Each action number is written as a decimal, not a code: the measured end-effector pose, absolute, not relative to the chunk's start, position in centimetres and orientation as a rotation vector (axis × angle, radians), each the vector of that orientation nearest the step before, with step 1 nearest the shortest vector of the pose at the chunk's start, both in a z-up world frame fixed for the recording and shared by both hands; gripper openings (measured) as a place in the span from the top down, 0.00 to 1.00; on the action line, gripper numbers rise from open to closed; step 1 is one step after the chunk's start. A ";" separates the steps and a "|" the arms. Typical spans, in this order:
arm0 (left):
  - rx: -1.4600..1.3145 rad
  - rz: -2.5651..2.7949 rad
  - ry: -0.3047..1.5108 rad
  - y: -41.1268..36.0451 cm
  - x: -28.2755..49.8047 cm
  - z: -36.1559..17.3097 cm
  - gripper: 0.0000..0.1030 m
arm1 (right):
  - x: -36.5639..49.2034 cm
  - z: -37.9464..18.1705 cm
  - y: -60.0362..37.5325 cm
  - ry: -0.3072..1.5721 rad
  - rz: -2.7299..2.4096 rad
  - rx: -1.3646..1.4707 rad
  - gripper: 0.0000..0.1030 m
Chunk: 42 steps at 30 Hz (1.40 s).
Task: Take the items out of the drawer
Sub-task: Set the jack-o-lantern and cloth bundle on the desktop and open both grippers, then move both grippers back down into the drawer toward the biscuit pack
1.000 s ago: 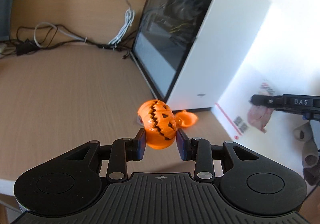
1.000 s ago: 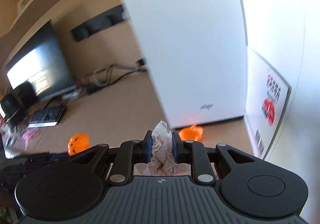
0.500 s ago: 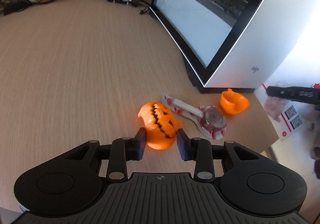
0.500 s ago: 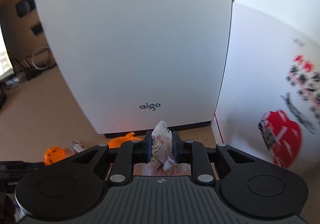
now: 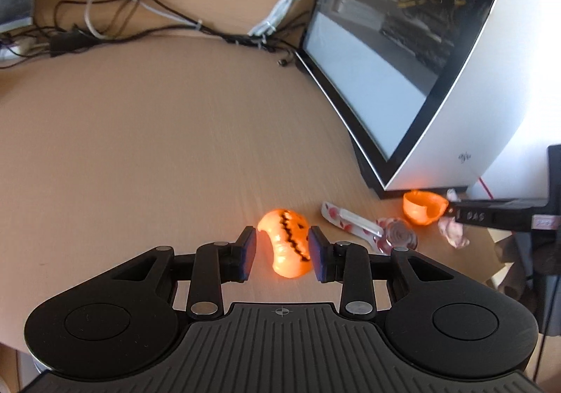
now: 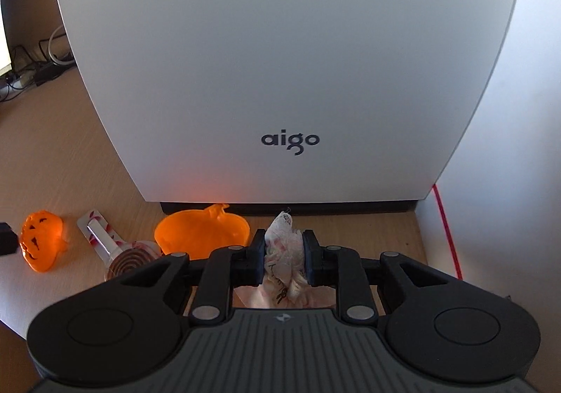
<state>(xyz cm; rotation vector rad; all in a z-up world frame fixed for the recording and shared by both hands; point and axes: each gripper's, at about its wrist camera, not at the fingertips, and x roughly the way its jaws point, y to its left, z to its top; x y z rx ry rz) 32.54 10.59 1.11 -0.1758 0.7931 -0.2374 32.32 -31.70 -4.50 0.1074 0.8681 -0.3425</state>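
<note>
In the left wrist view, my left gripper [image 5: 282, 249] has the orange pumpkin face [image 5: 287, 244] between its two pads. The right pad touches the pumpkin's side, but at the left pad I see a thin gap, so I cannot tell if it is really pinched. The pumpkin is low over the wooden counter [image 5: 157, 147]. Ahead and to the right of this gripper lies a wrapped lollipop [image 5: 371, 230], and further right an orange pumpkin bowl [image 5: 422, 207], near the foot of the white computer case [image 5: 498, 95]. Far ahead, at the back, there are cables [image 5: 140, 25].

In the right wrist view, my right gripper [image 6: 283, 254] has a crumpled white wrapper [image 6: 282, 245] with pink print between its pads, and both pads press on it while the jaws are opening a little. The orange bowl [image 6: 201, 233] is just left of the gripper's tip, and the case [image 6: 280, 60] stands straight ahead. Further left on the counter [image 6: 45, 154] are the lollipop [image 6: 115, 249] and then the pumpkin face [image 6: 38, 240].
</note>
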 end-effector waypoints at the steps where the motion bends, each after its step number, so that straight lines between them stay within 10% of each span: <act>1: -0.178 -0.237 0.785 10.7 32.2 1.5 0.65 | 32.4 -4.6 -31.7 0.870 -0.342 0.106 0.74; 27: -0.177 -0.268 0.945 12.4 19.3 0.6 0.65 | 21.9 2.7 -22.3 0.712 -0.207 0.019 0.21; 42: -0.228 -0.244 0.984 13.0 17.0 -2.1 0.65 | 16.6 -5.9 -20.4 1.125 -0.124 0.185 0.17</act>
